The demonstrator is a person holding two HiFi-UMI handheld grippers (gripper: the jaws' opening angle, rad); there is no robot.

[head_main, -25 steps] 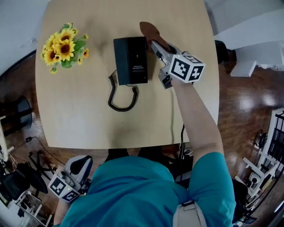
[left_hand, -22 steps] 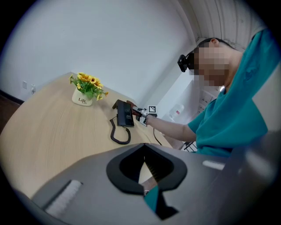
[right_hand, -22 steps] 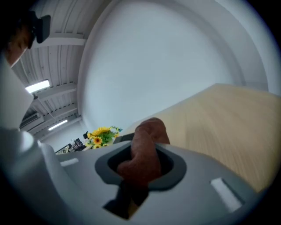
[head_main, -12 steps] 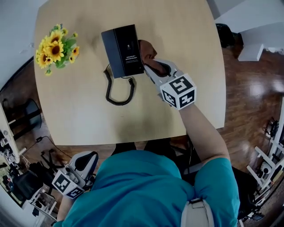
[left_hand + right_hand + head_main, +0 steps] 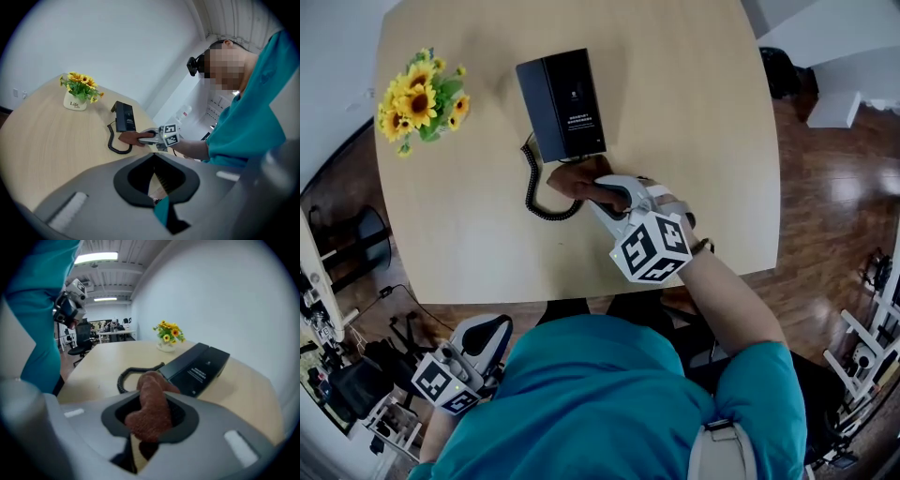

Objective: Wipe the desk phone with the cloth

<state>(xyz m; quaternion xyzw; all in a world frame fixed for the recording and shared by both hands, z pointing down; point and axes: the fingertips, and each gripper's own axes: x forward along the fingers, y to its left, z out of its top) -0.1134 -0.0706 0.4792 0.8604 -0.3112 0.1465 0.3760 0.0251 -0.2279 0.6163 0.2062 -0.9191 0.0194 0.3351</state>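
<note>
Moved since half a second ago: right tongs (image 5: 592, 190) and cloth (image 5: 570, 176), from the right side of the desk phone (image 5: 561, 101) round to its near end.

1. Right tongs: closed on the brown cloth, a bunched wad standing out past the tips. The wad sits just beside the phone's near end and overlies the coiled cord (image 5: 532, 192).
2. Left tongs (image 5: 154, 197): closed together, nothing in them, held below the counter's (image 5: 694, 141) near edge at your left, well apart from the work.
3. Desk phone: black, lying flat toward the far edge of the counter, about midway between its side edges. Its cord loops toward the near edge.
4. Sunflowers (image 5: 417, 101): in a small pot at the far-left corner, clear of your path.

Step in hand, as judged: wiping the phone's near end. Handling notes:
- Keep the wad, not the tongs' tips, against the casing.
- Press lightly. The phone looks free to slide, and nothing steadies it.
- Lift over the cord rather than dragging through it, since a snagged coil would likely pull the phone.
- Consider bracing the phone's left side with the idle tongs.
</note>
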